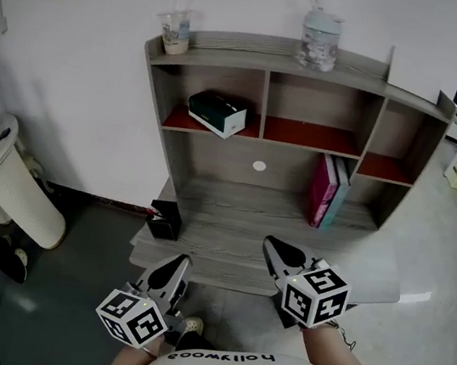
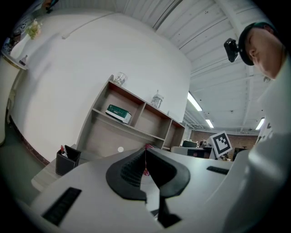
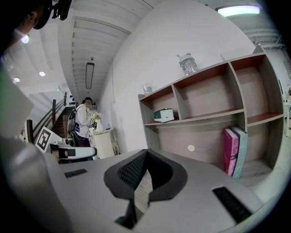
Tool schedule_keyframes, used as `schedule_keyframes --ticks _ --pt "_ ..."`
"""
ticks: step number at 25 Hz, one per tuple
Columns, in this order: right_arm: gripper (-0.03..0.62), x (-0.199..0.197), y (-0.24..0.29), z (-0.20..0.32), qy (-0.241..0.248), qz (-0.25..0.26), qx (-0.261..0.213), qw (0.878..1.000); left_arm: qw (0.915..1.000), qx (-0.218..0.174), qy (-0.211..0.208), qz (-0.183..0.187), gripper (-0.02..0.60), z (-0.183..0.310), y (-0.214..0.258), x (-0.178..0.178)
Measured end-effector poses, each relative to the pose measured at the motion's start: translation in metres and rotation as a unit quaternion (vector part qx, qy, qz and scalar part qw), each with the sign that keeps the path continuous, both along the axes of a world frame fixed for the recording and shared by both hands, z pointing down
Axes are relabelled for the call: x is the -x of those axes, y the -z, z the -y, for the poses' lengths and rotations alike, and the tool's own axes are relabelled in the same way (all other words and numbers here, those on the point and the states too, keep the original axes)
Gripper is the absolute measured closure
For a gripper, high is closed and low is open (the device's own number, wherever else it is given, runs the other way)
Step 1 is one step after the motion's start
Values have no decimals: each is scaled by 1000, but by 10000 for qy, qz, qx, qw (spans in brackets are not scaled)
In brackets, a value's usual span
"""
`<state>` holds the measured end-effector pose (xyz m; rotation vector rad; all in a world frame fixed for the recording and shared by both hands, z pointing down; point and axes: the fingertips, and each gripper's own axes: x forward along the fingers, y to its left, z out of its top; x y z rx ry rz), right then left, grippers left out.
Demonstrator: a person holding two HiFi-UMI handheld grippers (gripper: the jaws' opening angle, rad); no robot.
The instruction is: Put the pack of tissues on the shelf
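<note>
**Tissue pack on shelf, both tongs clenched and empty**

Pack of tissues [image 1: 217,113] is lying in the upper-left compartment of the shelf [image 1: 266,97], on the red-lined board. It's boxy, with a dark green top and white sides. It's sitting skewed, one corner reaching the board's front edge.

Below and to the right, a pink book [image 1: 323,190] and a teal book [image 1: 337,195] are standing upright and touching on the desk [image 1: 232,212]. A black pen holder [image 1: 165,220] is sitting at the desk's left front. A jar [image 1: 320,41] and a cup [image 1: 175,33] are standing on the shelf's top board.

Left tongs [image 1: 184,259] and right tongs [image 1: 270,242] are hovering low by the desk's front edge, well apart from the pack. Both are clenched with nothing between the jaws.
</note>
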<state>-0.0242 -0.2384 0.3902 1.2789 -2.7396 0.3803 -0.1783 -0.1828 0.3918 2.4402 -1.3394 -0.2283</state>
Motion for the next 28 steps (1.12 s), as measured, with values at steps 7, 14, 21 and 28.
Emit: schedule_keyframes --ticks 7,14,21,28 --pt "586 -5 -5 -4 14 -26 44 10000 10000 51 60 13 563 -8 -4 -3" --pt "586 -6 -10 -9 28 -110 62 9999 9998 107 146 14 563 -15 -7 0" --pt "586 -5 -15 -10 26 -111 96 9999 9998 80 173 11 563 -18 -7 2" --pt "586 0 -17 -9 25 -130 115 9998 9998 65 181 -2 563 -18 -7 9"
